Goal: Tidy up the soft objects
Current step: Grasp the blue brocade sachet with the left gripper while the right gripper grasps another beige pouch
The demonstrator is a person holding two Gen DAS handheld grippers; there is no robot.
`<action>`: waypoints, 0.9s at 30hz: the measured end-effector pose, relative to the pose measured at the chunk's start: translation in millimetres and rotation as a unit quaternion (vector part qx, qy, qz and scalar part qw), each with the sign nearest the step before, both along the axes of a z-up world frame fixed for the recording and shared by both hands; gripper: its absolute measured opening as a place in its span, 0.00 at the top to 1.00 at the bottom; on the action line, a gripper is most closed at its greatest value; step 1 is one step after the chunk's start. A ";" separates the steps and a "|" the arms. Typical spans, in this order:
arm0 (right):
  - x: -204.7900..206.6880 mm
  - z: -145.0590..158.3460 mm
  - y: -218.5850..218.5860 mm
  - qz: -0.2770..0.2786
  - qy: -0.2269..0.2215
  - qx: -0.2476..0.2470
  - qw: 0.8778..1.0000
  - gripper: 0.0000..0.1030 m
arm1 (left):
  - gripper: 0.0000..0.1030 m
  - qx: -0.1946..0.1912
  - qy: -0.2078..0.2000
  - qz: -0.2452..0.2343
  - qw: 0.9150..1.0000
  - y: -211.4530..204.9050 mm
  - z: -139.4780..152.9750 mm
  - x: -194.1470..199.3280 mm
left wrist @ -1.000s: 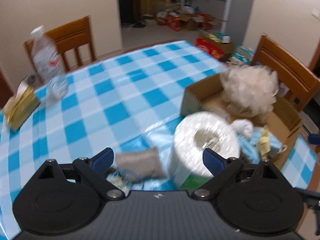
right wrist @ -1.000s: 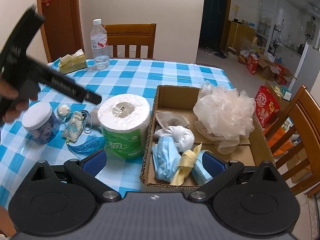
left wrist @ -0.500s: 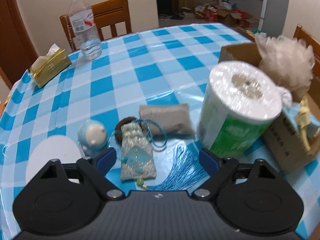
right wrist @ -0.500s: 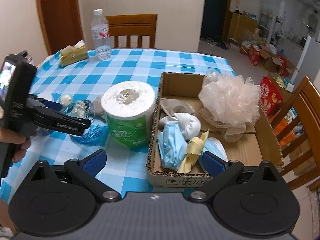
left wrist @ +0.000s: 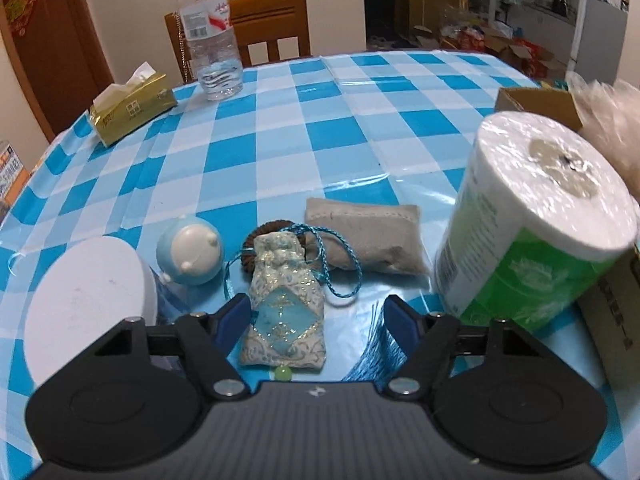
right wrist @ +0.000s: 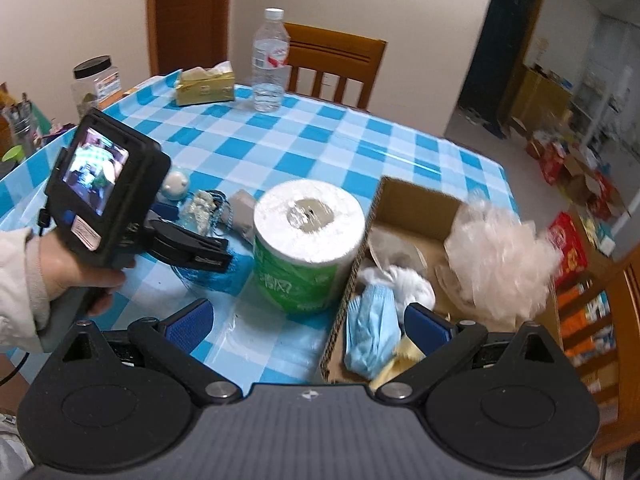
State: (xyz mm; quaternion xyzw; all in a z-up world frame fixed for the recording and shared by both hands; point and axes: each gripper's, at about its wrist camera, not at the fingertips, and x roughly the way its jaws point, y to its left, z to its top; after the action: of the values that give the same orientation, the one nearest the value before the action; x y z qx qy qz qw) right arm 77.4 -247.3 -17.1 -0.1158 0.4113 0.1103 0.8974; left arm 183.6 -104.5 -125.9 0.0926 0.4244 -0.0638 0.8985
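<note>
A brocade sachet pouch [left wrist: 286, 304] with a blue cord and tassel [left wrist: 370, 354] lies on the checked tablecloth, between the fingers of my open left gripper [left wrist: 318, 320]. A beige cloth pillow [left wrist: 368, 242] lies just behind it. The paper roll [left wrist: 532, 232] stands to the right, next to the cardboard box [right wrist: 404, 200]. The box holds a bath pouf [right wrist: 500, 256], a blue face mask [right wrist: 372, 332], a white cloth [right wrist: 408, 284] and a yellow cloth. My right gripper [right wrist: 308, 322] is open and empty, low over the table's near edge. The left gripper also shows in the right wrist view [right wrist: 192, 236].
A white-lidded jar [left wrist: 86, 300] and a small blue-white toy [left wrist: 190, 254] sit left of the pouch. A tissue pack [left wrist: 132, 108] and water bottle [left wrist: 210, 40] stand at the far side. Wooden chairs [right wrist: 332, 64] ring the table.
My left gripper has swung left from the roll and box and come down low around the sachet pouch. My right gripper has drawn back and turned a little left.
</note>
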 end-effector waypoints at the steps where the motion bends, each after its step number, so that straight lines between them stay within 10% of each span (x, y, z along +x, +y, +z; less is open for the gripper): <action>1: 3.1 1.6 1.5 0.009 -0.001 -0.002 1.000 0.01 | 0.28 -0.004 -0.001 0.003 1.000 -0.1 -0.6 0.9; 27: 76.7 10.4 53.9 0.256 -0.006 -0.051 0.965 0.02 | 0.34 -0.086 -0.012 0.179 0.980 10.1 -14.5 0.7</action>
State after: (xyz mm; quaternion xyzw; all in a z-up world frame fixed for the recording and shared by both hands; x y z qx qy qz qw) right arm 154.1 -193.4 -6.7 -0.2639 0.3677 0.3146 0.8344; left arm 184.3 -94.4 -140.5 -0.0615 0.4158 0.0634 0.9051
